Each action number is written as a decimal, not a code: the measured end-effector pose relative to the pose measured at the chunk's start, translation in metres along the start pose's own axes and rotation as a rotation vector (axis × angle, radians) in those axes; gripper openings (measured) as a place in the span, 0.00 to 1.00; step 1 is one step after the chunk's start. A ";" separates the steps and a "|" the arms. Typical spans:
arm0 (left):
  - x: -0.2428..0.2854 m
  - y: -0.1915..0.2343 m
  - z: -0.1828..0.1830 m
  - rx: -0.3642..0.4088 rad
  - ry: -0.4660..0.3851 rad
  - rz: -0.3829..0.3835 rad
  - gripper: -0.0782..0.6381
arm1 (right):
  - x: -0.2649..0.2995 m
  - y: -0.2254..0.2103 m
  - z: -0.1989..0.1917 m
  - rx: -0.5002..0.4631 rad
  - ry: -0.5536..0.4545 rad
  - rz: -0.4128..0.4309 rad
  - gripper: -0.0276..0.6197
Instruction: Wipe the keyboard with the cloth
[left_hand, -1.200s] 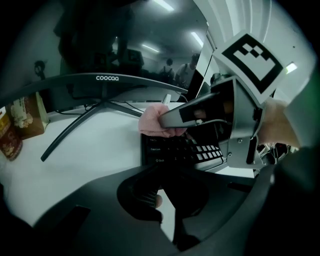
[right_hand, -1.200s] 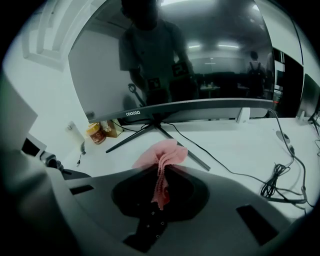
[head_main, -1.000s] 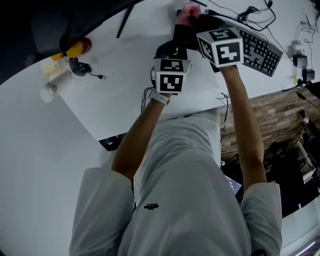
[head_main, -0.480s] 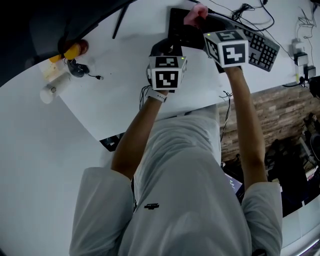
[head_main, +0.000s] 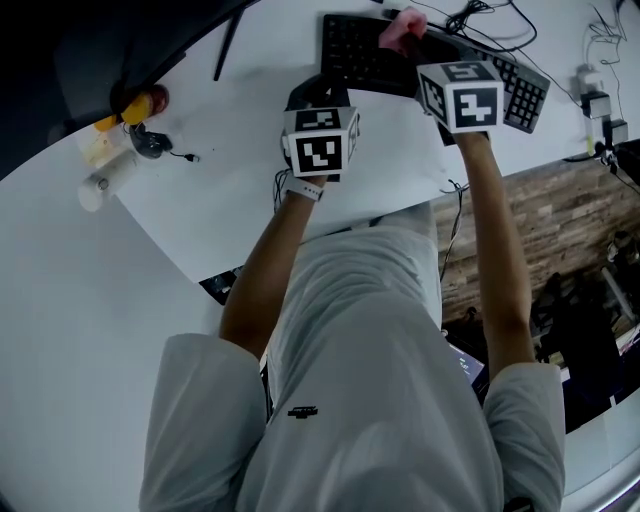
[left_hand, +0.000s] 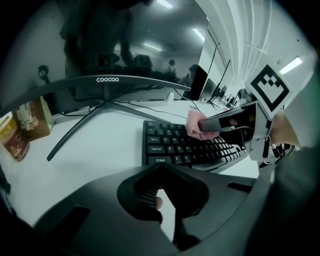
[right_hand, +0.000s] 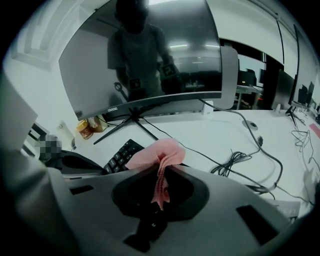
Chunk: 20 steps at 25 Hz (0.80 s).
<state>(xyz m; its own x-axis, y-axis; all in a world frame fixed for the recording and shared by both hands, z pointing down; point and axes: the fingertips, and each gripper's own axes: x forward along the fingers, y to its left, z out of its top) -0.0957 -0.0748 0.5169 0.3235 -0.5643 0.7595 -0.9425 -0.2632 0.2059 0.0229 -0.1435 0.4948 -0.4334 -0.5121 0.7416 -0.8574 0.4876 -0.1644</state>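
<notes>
The black keyboard (head_main: 360, 50) lies across the far side of the white desk (head_main: 220, 190); its left keys (left_hand: 170, 145) show clearly in the left gripper view. My right gripper (head_main: 408, 38) is shut on a pink cloth (head_main: 398, 27), and the bunched cloth (left_hand: 194, 125) rests on the keyboard's upper rows a little right of its left end. In the right gripper view the cloth (right_hand: 156, 156) fans out from the closed jaws of my right gripper (right_hand: 162, 170). My left gripper (head_main: 316, 98) hovers at the keyboard's near left corner, and the jaws of that left gripper (left_hand: 159, 171) are shut on nothing.
A curved monitor (left_hand: 100, 55) on a V-shaped stand (right_hand: 131, 120) sits behind the keyboard. Cables (right_hand: 235, 167) trail on the desk to the right. A jar (right_hand: 85, 129) and small items (head_main: 140, 105) stand at the far left. The desk's edge (head_main: 400, 215) is close to the person's body.
The right gripper has carried the cloth rightward over the keys, so the keyboard's left end now shows. The left gripper has shifted slightly left and stays shut.
</notes>
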 end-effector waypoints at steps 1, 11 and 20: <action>0.000 0.000 0.000 0.001 0.000 0.003 0.13 | -0.002 -0.003 -0.001 0.003 0.001 -0.002 0.11; 0.001 0.002 0.000 0.002 0.006 0.030 0.13 | -0.019 -0.030 -0.015 0.014 0.011 -0.038 0.11; 0.001 0.006 -0.001 -0.001 0.015 0.058 0.13 | -0.042 -0.066 -0.034 0.037 0.024 -0.087 0.11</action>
<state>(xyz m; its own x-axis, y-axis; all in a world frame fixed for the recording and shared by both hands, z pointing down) -0.1008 -0.0762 0.5189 0.2666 -0.5666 0.7797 -0.9599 -0.2291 0.1617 0.1074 -0.1299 0.4969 -0.3504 -0.5345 0.7691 -0.9014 0.4155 -0.1219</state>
